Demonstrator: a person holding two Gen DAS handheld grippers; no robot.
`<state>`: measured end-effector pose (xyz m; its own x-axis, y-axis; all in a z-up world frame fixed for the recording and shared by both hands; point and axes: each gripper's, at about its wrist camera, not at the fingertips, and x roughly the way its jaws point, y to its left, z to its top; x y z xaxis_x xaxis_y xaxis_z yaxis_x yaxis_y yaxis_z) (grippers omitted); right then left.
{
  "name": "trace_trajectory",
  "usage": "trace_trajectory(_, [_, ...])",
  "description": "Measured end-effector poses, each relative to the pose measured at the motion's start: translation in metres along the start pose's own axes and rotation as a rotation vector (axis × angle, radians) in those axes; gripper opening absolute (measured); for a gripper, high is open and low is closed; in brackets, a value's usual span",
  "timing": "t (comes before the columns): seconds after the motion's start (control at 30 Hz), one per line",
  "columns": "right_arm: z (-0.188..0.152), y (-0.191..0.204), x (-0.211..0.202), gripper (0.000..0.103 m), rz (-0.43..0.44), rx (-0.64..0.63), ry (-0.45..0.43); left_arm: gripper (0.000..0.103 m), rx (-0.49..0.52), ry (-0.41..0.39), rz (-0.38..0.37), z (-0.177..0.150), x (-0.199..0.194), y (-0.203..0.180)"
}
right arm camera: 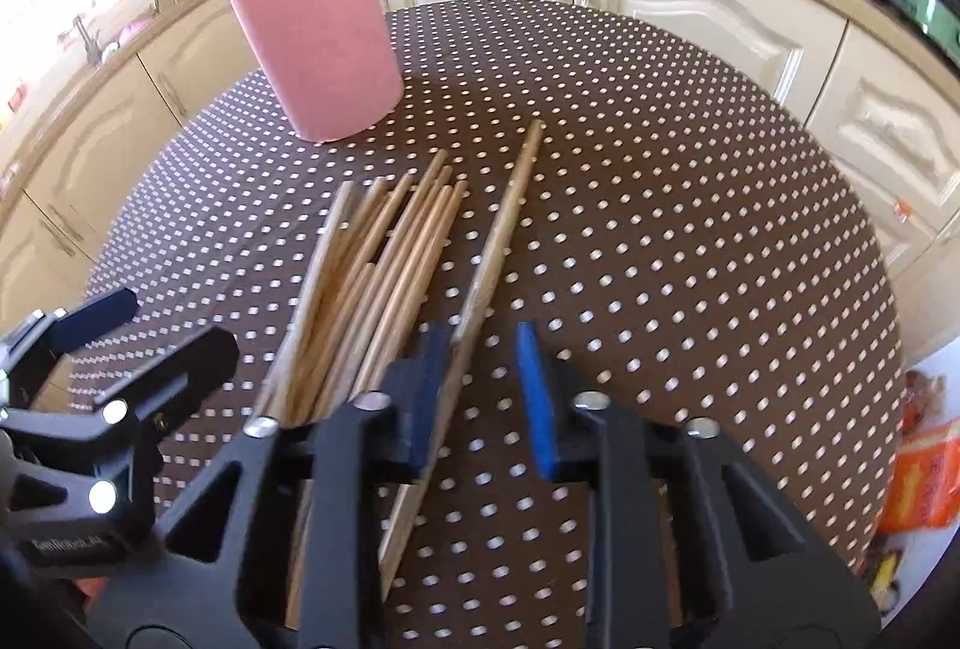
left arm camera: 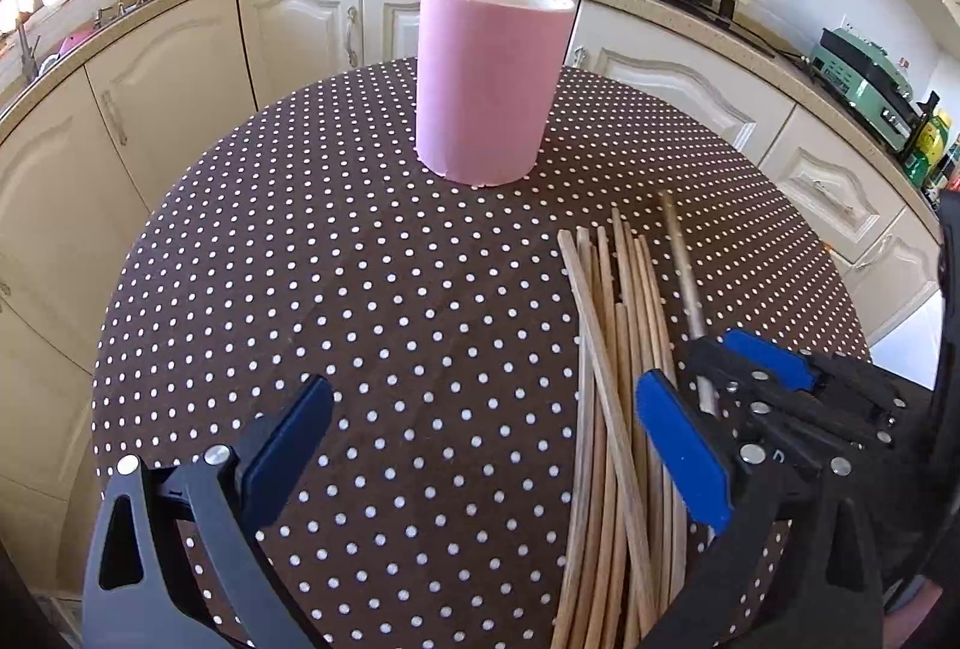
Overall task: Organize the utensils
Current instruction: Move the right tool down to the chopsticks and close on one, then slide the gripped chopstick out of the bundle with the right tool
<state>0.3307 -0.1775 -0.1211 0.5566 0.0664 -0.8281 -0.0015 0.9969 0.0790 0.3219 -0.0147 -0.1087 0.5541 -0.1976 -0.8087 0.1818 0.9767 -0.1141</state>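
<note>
A single chopstick (right arm camera: 501, 229) is being singled out by the right hand-held gripper (right arm camera: 483, 397): the stick passes between the blue pads, touching the left pad, while a gap is seen to the right pad, so the jaws are parted and nothing is yet gripped. The left hand-held gripper (left arm camera: 480, 451) is held wide apart and empty above the table (left arm camera: 300, 289), at about seven o'clock from the pink holder (left arm camera: 486, 85).

The step in hand is judged to be the picking of the first stick. The next move probably calls for the pads to be closed on the thin shaft, which should then be lifted and turned upright over the holder's open mouth.

The bundle of chopsticks (right arm camera: 372, 265) is laid just left of the lone stick, at about five o'clock from the holder in the left view. The sticks are slender, round, pale wood. The holder is a matte, smooth cylinder. The table is round and covered with brown cloth dotted white.
</note>
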Motion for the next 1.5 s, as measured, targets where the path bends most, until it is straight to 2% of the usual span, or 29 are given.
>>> trace_trajectory(0.1, [0.001, -0.007, 0.001, 0.015, 0.043, 0.002, 0.005, 0.099, 0.016, 0.012, -0.023, 0.004, 0.005, -0.007])
trace_trajectory(0.2, [0.002, -0.015, 0.002, 0.011, 0.07, 0.009, 0.015, 0.099, 0.055, 0.006, -0.003, 0.007, 0.008, -0.018])
trace_trajectory(0.43, [-0.007, -0.024, -0.005, 0.01, 0.129, 0.004, 0.028, 0.099, 0.059, -0.017, -0.004, 0.014, 0.017, -0.025])
trace_trajectory(0.5, [-0.009, -0.024, -0.007, 0.01, 0.138, 0.006, 0.03, 0.096, 0.074, -0.019, 0.001, 0.013, 0.02, -0.028])
trace_trajectory(0.57, [-0.01, -0.024, -0.008, 0.01, 0.148, 0.001, 0.03, 0.081, 0.091, 0.0, -0.003, 0.013, 0.024, -0.034])
trace_trajectory(0.6, [-0.011, -0.024, -0.009, 0.01, 0.152, 0.001, 0.03, 0.078, 0.096, 0.014, -0.001, 0.012, 0.027, -0.035])
trace_trajectory(0.67, [-0.009, -0.025, -0.008, 0.01, 0.158, -0.003, 0.034, 0.066, 0.105, 0.036, 0.006, 0.01, 0.032, -0.036])
trace_trajectory(0.73, [-0.008, -0.025, -0.008, 0.01, 0.162, -0.01, 0.036, 0.06, 0.102, 0.044, 0.003, 0.009, 0.033, -0.037])
trace_trajectory(0.77, [-0.008, -0.025, -0.008, 0.01, 0.164, -0.012, 0.038, 0.049, 0.099, 0.042, -0.006, 0.008, 0.032, -0.039])
trace_trajectory(0.87, [-0.007, -0.026, -0.008, 0.01, 0.17, -0.021, 0.039, 0.032, 0.079, 0.045, -0.013, 0.009, 0.031, -0.035])
trace_trajectory(0.9, [-0.007, -0.026, -0.008, 0.01, 0.17, -0.023, 0.039, 0.027, 0.07, 0.046, -0.036, 0.008, 0.03, -0.032])
trace_trajectory(0.93, [-0.006, -0.026, -0.007, 0.01, 0.171, -0.023, 0.042, 0.016, 0.064, 0.047, -0.058, 0.007, 0.029, -0.031])
trace_trajectory(0.97, [-0.005, -0.026, -0.007, 0.01, 0.173, -0.024, 0.043, 0.01, 0.059, 0.047, -0.076, 0.007, 0.029, -0.029])
trace_trajectory(1.2, [-0.002, -0.03, -0.005, 0.01, 0.188, -0.019, 0.05, 0.007, 0.035, 0.059, -0.097, 0.012, 0.029, -0.019])
trace_trajectory(1.5, [-0.011, -0.028, -0.01, 0.01, 0.212, -0.051, 0.084, 0.007, 0.009, 0.066, -0.044, 0.0, 0.012, 0.017])
